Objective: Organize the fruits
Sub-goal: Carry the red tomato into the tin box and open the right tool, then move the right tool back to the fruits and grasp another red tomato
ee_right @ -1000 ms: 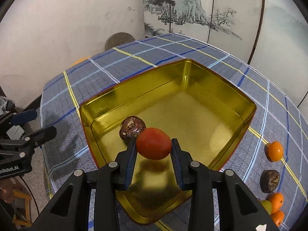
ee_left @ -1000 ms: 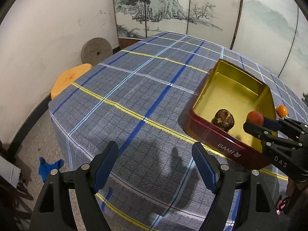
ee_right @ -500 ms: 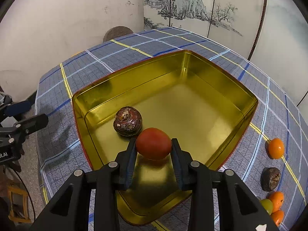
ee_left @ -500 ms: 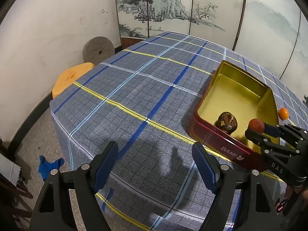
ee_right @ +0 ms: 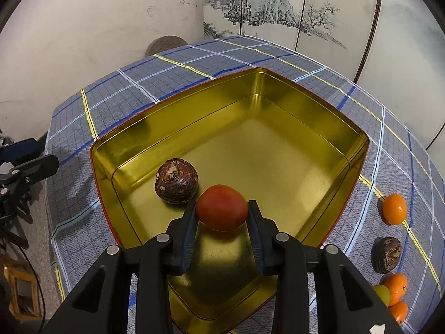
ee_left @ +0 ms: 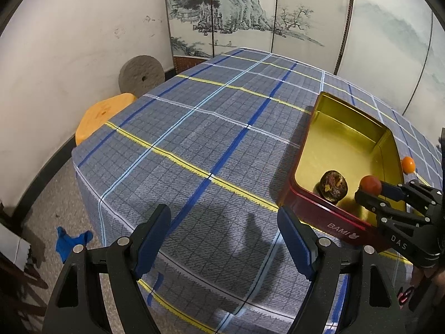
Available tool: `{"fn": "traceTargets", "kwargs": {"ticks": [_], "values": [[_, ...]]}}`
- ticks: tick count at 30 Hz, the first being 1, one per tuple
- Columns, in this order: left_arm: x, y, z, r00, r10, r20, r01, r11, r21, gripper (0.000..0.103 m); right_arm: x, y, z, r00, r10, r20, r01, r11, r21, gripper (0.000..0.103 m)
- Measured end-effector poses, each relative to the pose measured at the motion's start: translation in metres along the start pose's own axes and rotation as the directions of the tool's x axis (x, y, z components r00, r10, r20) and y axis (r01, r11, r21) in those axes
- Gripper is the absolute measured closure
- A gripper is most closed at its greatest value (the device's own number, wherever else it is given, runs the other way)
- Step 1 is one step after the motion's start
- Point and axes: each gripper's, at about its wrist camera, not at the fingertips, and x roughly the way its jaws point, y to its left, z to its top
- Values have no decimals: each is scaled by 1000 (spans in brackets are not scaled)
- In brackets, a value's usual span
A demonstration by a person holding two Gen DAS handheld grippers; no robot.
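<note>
My right gripper (ee_right: 222,211) is shut on a red fruit (ee_right: 222,207), held low inside the gold-lined red tin (ee_right: 358,144), near its front corner. A dark brown wrinkled fruit (ee_right: 176,181) lies on the tin floor just to the left of it. In the left wrist view the same tin (ee_left: 333,224) sits at the right, with the brown fruit (ee_left: 333,186) and the red fruit (ee_left: 371,185) gripped by the right gripper (ee_left: 370,192). My left gripper (ee_left: 225,239) hangs open over bare cloth, left of the tin, holding nothing.
On the plaid tablecloth (ee_right: 144,89), right of the tin, lie an orange (ee_right: 394,208), a second brown fruit (ee_right: 386,254), a green fruit (ee_right: 381,293) and more oranges (ee_right: 396,285). An orange stool (ee_left: 103,117) and a round stone (ee_left: 141,73) stand by the wall.
The right gripper has carried the red fruit lower and slightly deeper into the tin, closer to the brown fruit. The left gripper has stayed put.
</note>
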Motion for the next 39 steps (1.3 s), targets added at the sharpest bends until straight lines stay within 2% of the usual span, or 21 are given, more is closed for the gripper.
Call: {"fn": "traceTargets", "kwargs": {"ticks": [4, 9, 15, 27, 34, 39], "values": [[-1, -1, -1, 1000, 7, 0, -7, 1000, 3, 24, 0, 1, 0, 1000, -1, 1, 1, 1000, 1, 69], [-2, -2, -3, 1000, 5, -3, -5, 1000, 7, 24, -1, 1, 0, 1000, 14, 7, -14, 1000, 6, 59], [-3, -7, -6, 1000, -6, -7, 6, 1000, 15, 24, -12, 2, 3, 999, 35, 41, -36, 999, 12, 58], [-21, -33, -10, 999, -43, 17, 42, 996, 75, 24, -65, -9, -3, 987, 46, 152, -53, 997, 48, 58], [-31, -61, -14, 995, -98, 23, 94, 986, 134, 24, -100, -40, -34, 983, -9, 182, -13, 993, 115, 58], [-35, -87, -20, 989, -146, 17, 141, 972, 191, 24, -123, -81, -74, 982, -94, 162, 60, 977, 205, 58]]}}
